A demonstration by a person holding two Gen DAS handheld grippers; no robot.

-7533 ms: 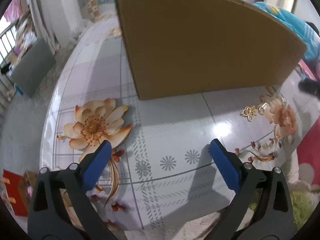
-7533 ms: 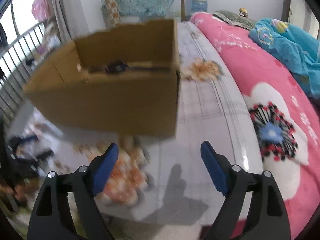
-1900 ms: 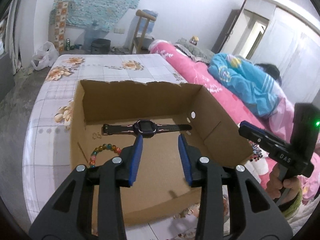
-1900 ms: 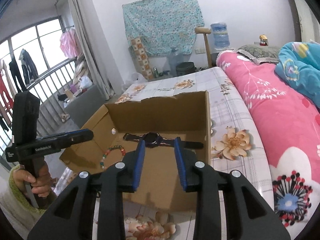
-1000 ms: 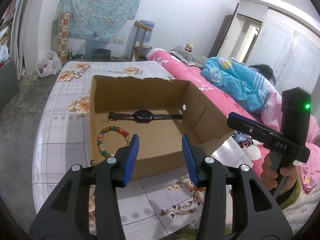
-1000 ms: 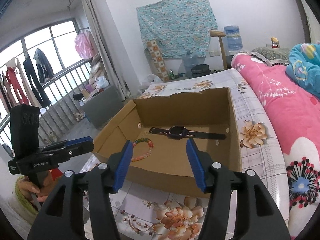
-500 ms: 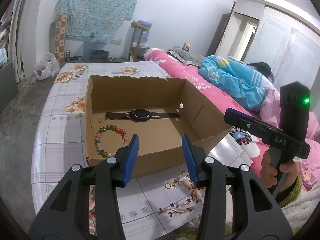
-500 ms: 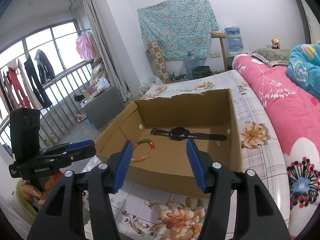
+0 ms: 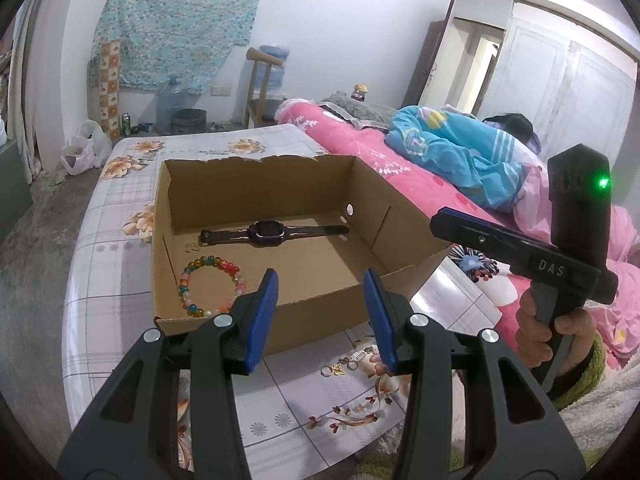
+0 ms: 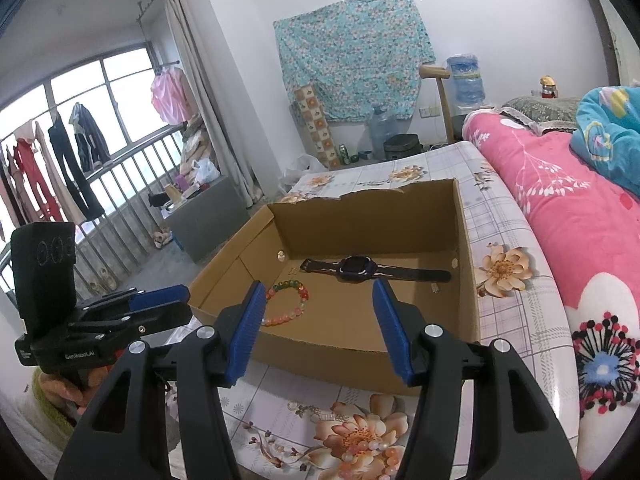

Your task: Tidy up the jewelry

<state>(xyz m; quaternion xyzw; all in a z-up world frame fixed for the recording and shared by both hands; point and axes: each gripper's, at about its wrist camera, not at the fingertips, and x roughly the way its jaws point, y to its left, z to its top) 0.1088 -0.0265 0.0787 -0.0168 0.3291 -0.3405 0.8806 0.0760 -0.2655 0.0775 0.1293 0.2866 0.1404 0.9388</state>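
loose earrings (image 9: 348, 364): on tablecloth (image 9: 100, 280) just in front of cardboard box (image 9: 320, 312), not yet in.
watch (image 9: 272, 233), bead bracelet (image 9: 208, 285): in box.
left gripper (image 9: 320, 320), right gripper (image 10: 324, 330): both part-open, empty, my hands high.
risk: tiny, flat pcs; pads (image 9: 262, 320) may skid them off edge or snag cloth.

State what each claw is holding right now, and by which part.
Nothing is held. The left claw and right claw are both open and bare, in front of the box. The watch and bracelet lie inside it.
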